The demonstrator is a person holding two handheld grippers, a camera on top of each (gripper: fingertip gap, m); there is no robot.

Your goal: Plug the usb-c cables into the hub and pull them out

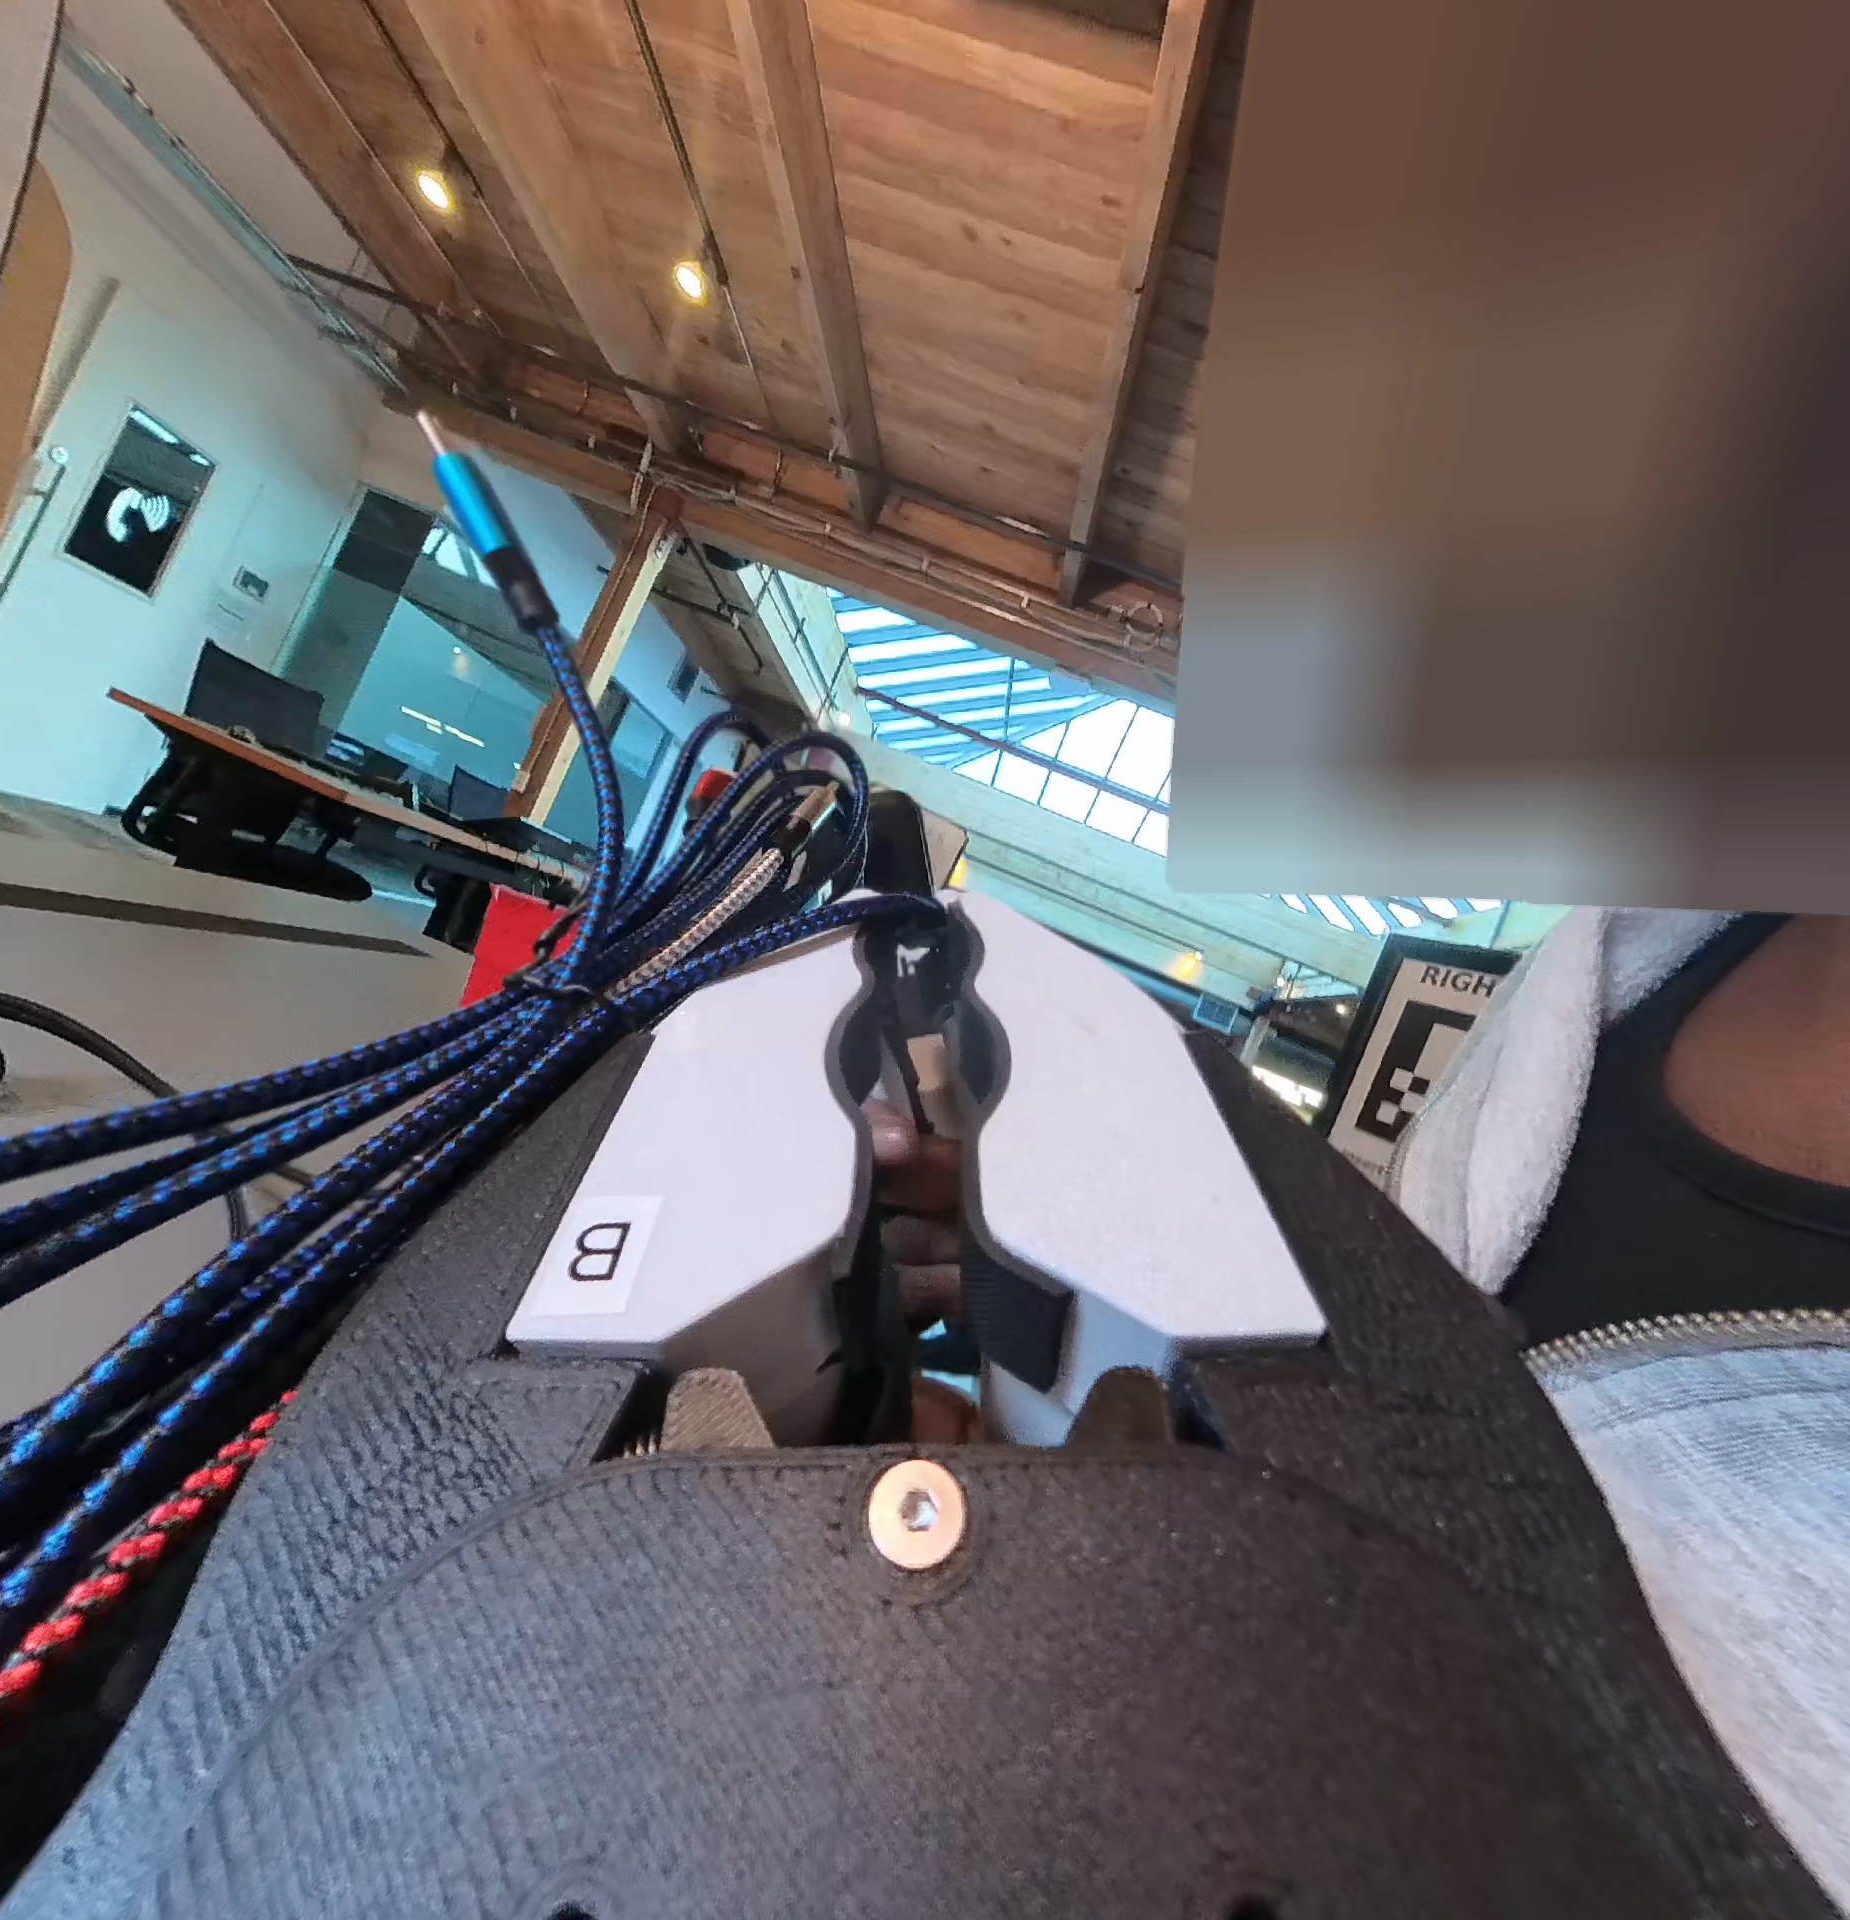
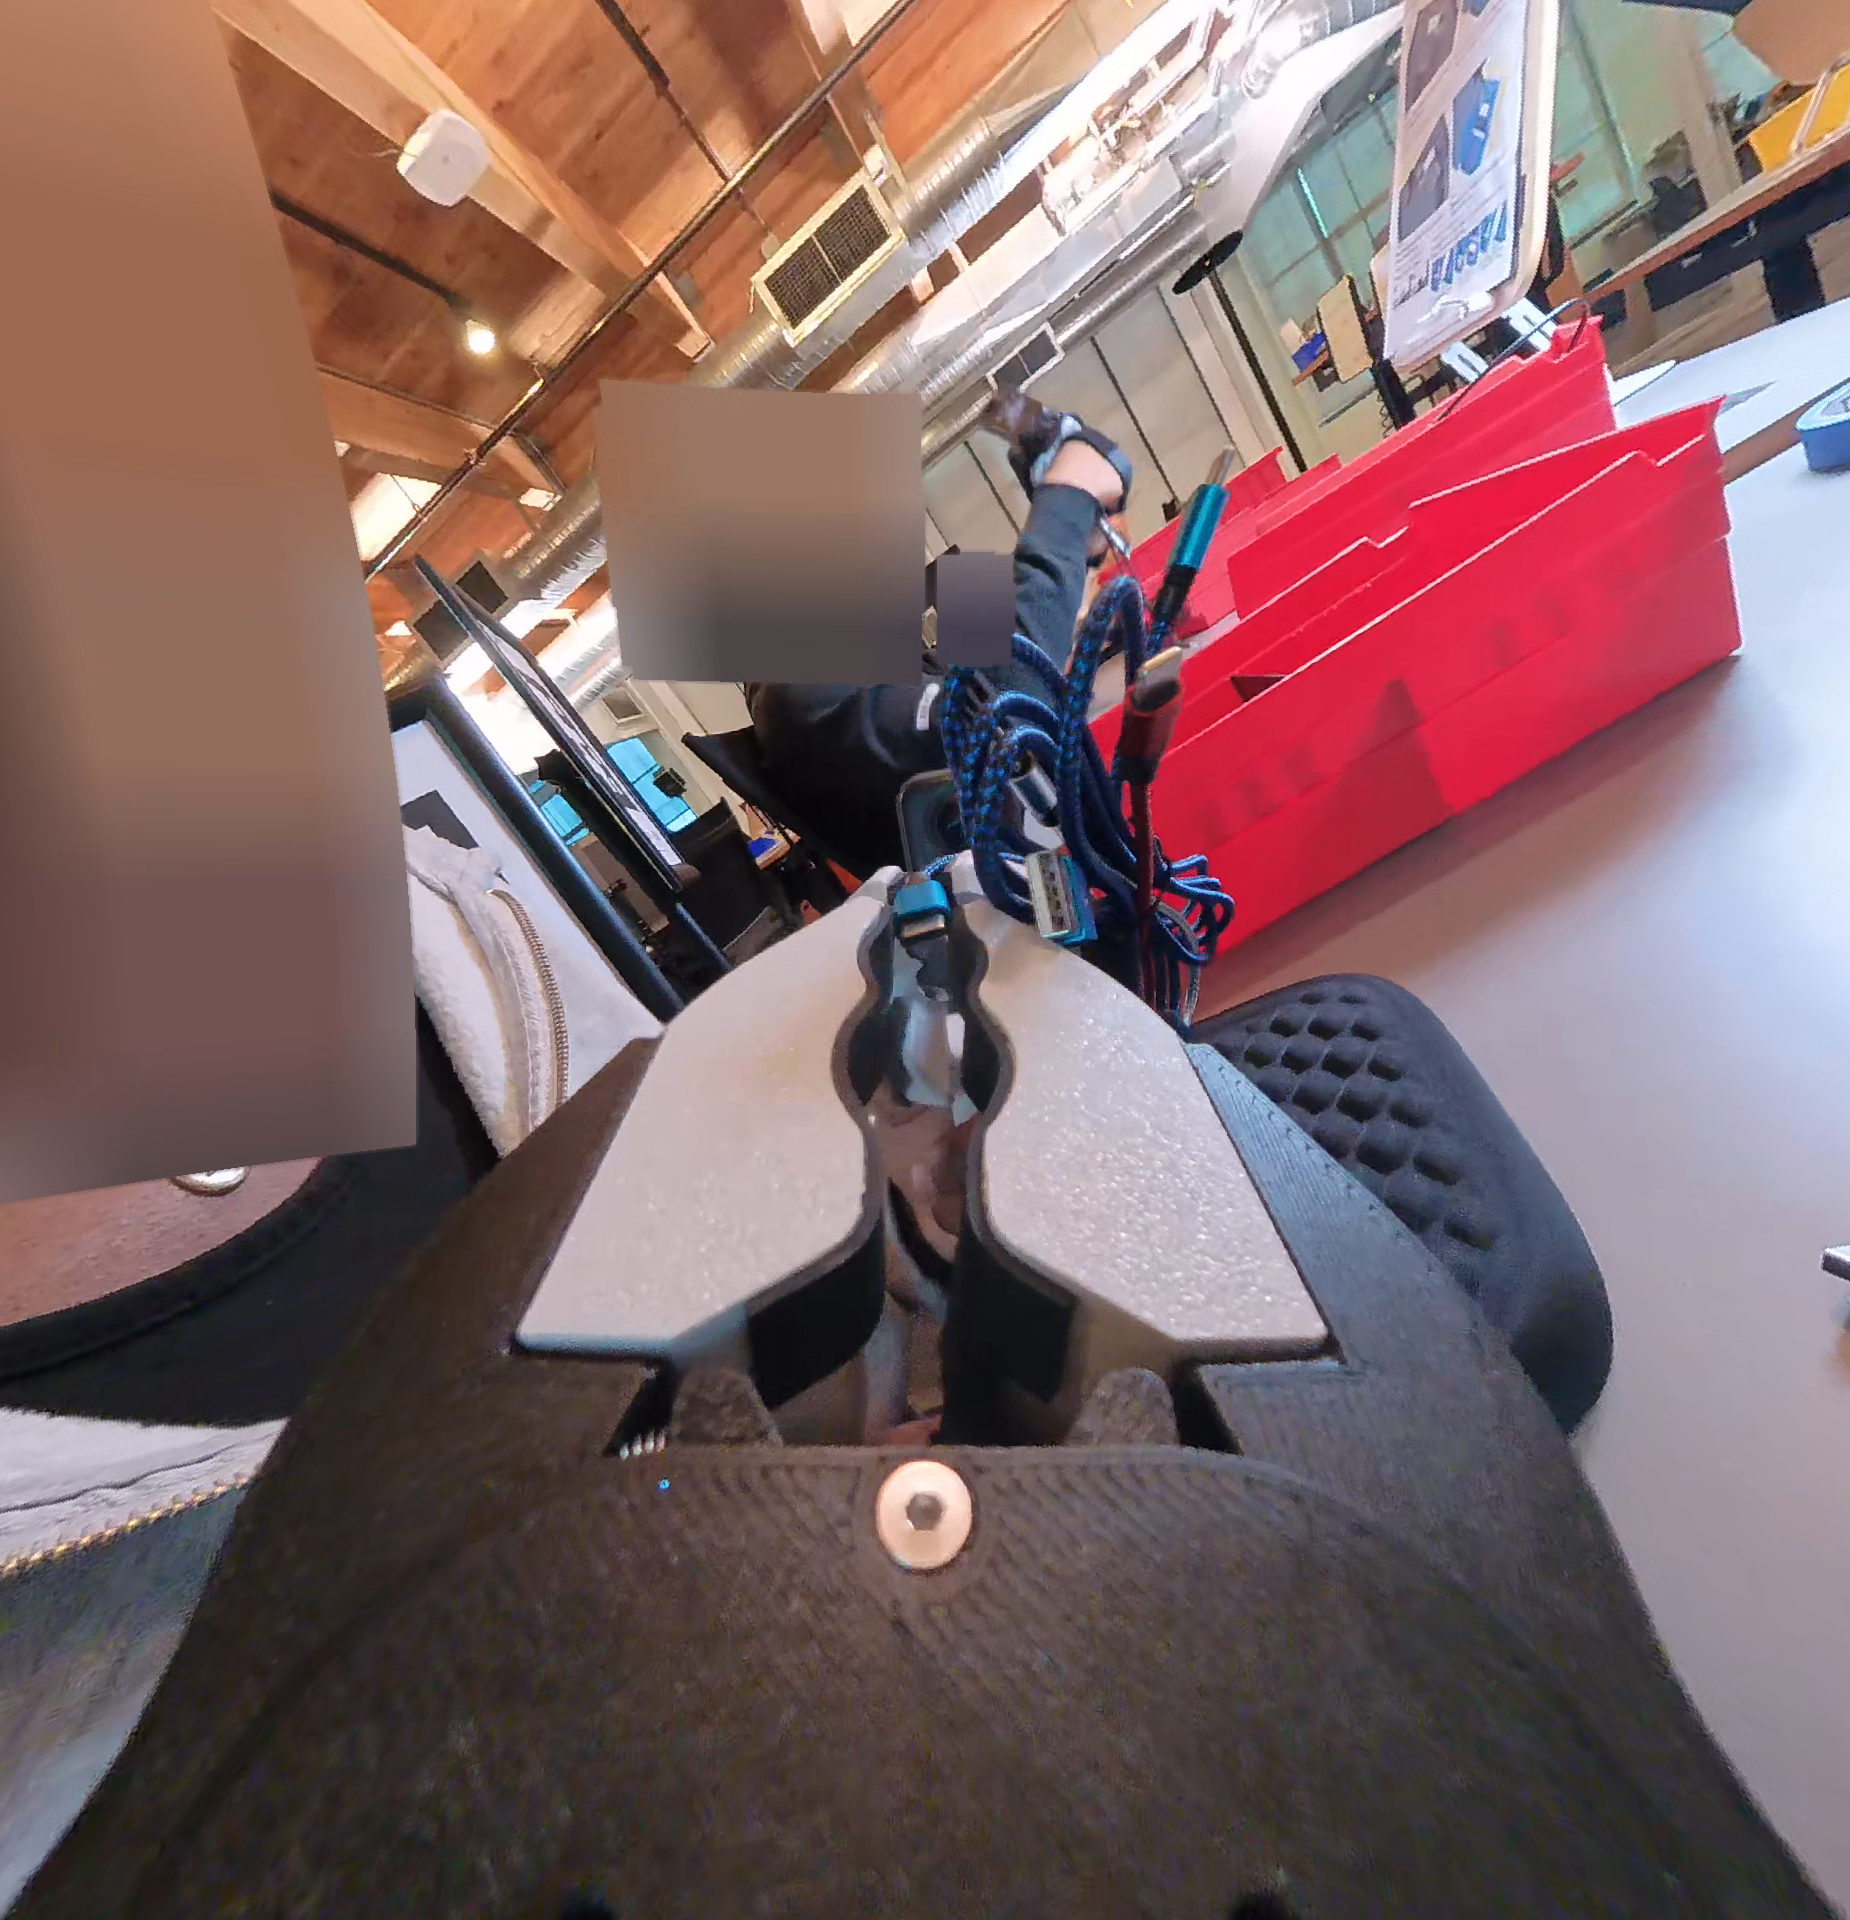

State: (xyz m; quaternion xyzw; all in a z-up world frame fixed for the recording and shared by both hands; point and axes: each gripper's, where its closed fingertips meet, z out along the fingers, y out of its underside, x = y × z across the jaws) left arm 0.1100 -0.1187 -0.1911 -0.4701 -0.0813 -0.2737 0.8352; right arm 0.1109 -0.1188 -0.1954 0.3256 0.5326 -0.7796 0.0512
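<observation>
The left gripper (image 1: 916,971) pinches a blue-black braided cable bundle (image 1: 381,1122); one blue metal plug (image 1: 474,509) sticks up far left. The right gripper (image 2: 921,935) is pressed together on a blue USB-C plug (image 2: 919,912). Red bins (image 2: 1472,665) sit far right on the grey tabletop (image 2: 1679,1039). No hub shows. The cables look light and floppy, so the stiff plug shells are probably the best hold.

bright daylight | ceiling spotlights (image 1: 433,189) glare | fisheye edge distortion | near foreground soft

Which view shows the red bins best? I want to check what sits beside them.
The right wrist view: the stacked red bins fill its upper right on the grey table, with the cable bundle in front. The left wrist view shows only a red sliver behind the cables.
</observation>
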